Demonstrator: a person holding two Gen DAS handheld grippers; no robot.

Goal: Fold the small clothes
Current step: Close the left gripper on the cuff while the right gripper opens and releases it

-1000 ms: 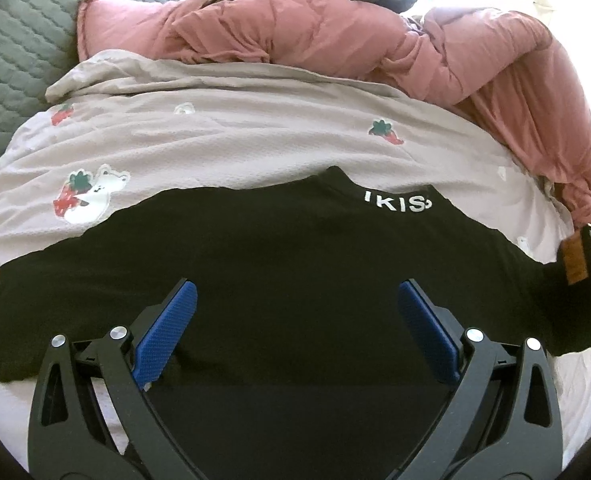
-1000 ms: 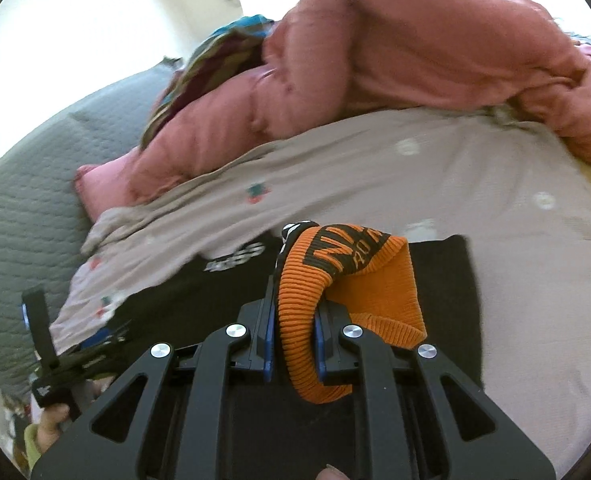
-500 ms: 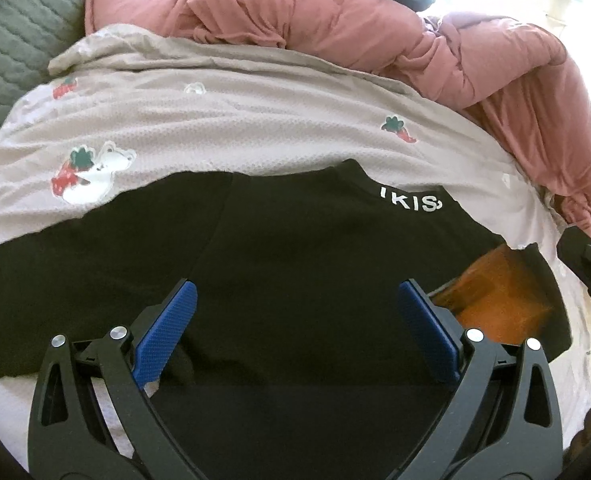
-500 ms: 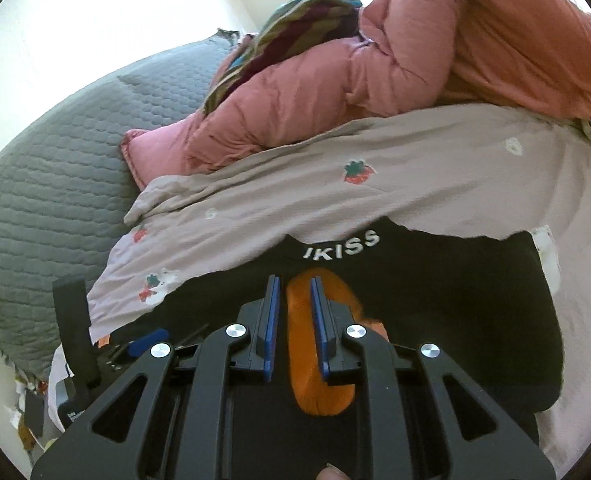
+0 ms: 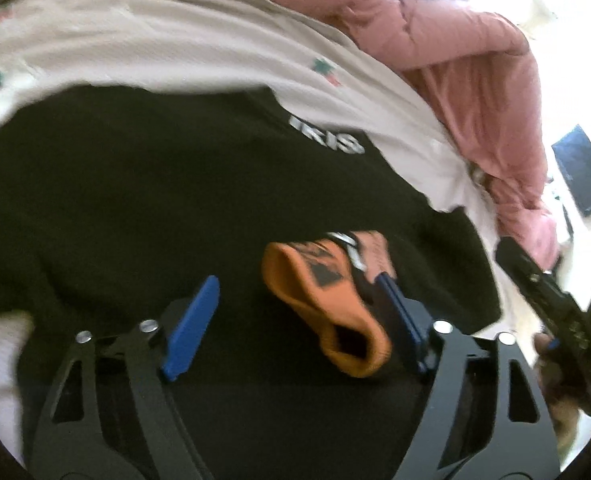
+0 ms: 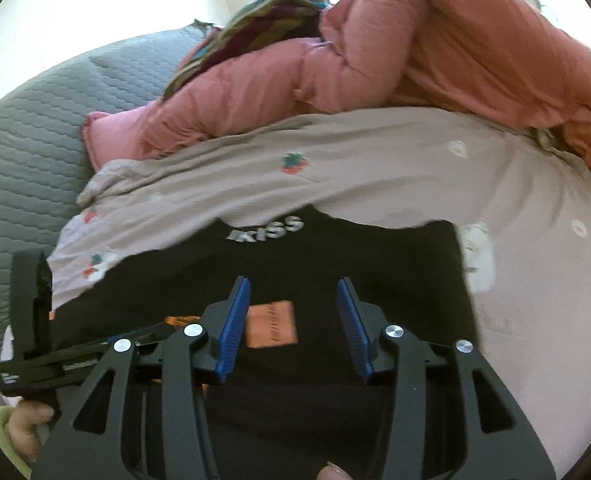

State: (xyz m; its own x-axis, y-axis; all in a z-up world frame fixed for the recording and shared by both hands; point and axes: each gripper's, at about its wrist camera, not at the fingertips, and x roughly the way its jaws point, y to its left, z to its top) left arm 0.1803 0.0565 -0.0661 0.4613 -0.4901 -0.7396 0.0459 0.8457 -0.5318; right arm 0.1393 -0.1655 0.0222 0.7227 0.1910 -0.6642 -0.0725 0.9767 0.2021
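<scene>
A black top (image 5: 143, 200) with white letters on its collar (image 6: 265, 229) lies flat on a pale printed sheet (image 6: 375, 168). Its sleeve is folded inward, so the orange cuff (image 5: 327, 312) rests on the body of the top. My left gripper (image 5: 295, 320) points down at that cuff; its jaws are closing, the cuff lies between them and the left pad is still apart from it. My right gripper (image 6: 293, 320) hovers over the sleeve's orange label (image 6: 271, 324); its jaws are opening and the pads (image 6: 235, 324) press on nothing.
A bunched pink quilt (image 6: 435, 52) lies along the far side of the sheet, with a striped cloth (image 6: 255, 28) behind it. A grey quilted pad (image 6: 27, 140) rises at the left. A hand (image 6: 27, 428) holds the left gripper's handle.
My right gripper carried the orange cuff inward over the black top, then opened and let it go. My left gripper tipped downward and its jaws narrowed around the cuff.
</scene>
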